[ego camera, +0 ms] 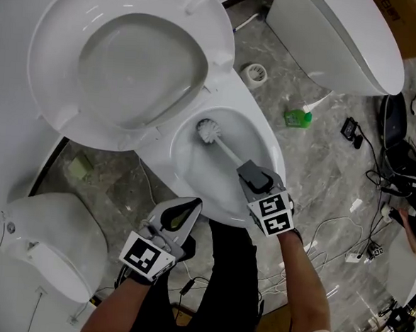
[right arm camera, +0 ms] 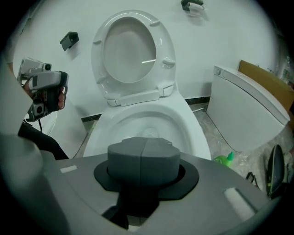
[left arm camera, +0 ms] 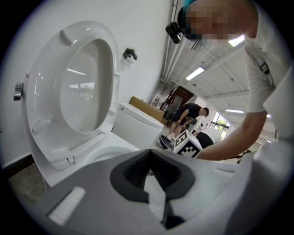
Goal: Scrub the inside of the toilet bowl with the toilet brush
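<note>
Toilet bowl (ego camera: 269,148): one. Toilet brush (ego camera: 209,130): one. Grippers: two, left gripper (ego camera: 183,211) and right gripper (ego camera: 253,175). Other white toilet units: two, upper-right unit (ego camera: 345,36) and lower-left unit (ego camera: 46,246). Green bottle (ego camera: 297,117) on floor: one. Tape roll (ego camera: 254,73): one.

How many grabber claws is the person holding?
2. The left gripper hovers open by the toilet bowl's near rim; the right gripper holds the toilet brush inside it.
</note>
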Demonstrator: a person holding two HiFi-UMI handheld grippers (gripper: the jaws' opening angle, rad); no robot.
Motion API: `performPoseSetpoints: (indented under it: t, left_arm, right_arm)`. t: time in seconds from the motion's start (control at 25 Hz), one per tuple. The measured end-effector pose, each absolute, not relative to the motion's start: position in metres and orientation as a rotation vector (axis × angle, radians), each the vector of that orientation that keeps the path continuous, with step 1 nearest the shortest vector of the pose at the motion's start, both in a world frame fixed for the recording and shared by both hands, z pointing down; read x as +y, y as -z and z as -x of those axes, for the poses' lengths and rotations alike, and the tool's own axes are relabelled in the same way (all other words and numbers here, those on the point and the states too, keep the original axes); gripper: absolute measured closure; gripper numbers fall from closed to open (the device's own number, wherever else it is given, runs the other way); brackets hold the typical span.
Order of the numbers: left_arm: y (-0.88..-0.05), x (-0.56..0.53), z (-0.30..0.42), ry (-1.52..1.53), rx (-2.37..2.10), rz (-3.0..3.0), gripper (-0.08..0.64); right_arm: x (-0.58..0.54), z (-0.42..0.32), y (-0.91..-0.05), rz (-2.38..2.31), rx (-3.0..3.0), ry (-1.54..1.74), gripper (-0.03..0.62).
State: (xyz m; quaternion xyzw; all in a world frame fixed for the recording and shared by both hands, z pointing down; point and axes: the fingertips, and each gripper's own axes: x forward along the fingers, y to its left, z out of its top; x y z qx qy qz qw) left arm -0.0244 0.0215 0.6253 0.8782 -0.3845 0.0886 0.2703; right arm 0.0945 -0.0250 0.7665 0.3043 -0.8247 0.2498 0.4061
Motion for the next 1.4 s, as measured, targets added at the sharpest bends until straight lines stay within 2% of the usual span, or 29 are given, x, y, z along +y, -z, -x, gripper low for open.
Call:
performPoseSetpoints:
  t: [0.36, 0.84, 1.16, 1.4]
  left_arm:
    - [-0.617, 0.017, 0.02, -0.242, -1.023, -2.374, 0.557]
    - [-0.597, 0.026, 0.013, -0.231, -0.989, -2.364, 0.557]
    - [-0.591, 0.033, 0.009, -0.211, -0.974, -2.37, 0.557]
    - [-0.592, 0.036, 0.011, -0.186, -0.971, -2.353, 0.557]
  right_arm:
    - [-0.017, -0.133, -0.765, -0.758, -2.025, -0.654, 0.437]
    - [0.052, -0.181, -0.743, -0.75, -1.904, -0.742, 0.437]
    - [0.086, -0.181, -0.733, -0.769, -1.869, -0.822, 0.437]
    - [0.095, -0.148, -0.737, -0.723, -1.928, -0.831, 0.437]
